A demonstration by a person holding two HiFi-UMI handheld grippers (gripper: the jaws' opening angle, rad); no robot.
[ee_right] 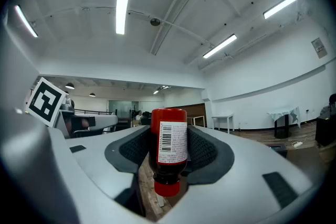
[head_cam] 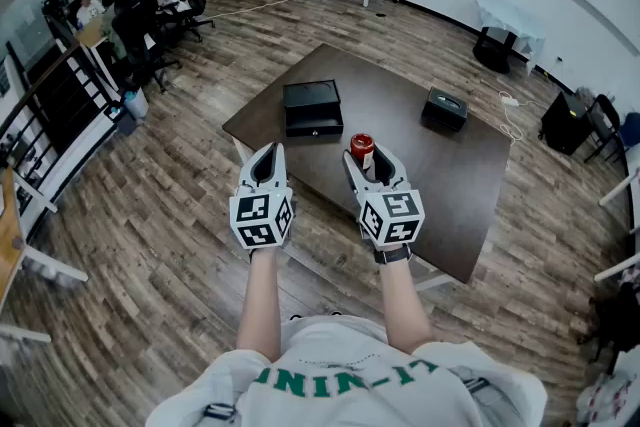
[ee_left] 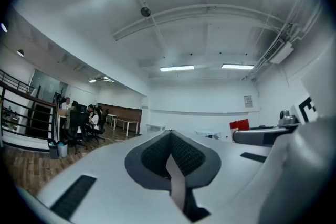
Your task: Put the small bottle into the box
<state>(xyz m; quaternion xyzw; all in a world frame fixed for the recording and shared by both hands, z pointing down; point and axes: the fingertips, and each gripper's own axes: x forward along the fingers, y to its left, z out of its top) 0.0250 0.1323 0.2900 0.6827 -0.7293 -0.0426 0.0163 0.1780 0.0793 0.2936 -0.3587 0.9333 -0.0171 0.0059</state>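
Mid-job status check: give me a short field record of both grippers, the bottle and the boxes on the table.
left gripper: shut, nothing between the jaws
right gripper: shut on the bottle
bottle: red, white barcode label, held over the near part of the table, not in a box
table: dark top, two black boxes on it
larger box: far left part of the table
smaller box: far right part, apart from the larger box
box lids: cannot tell whether open or shut
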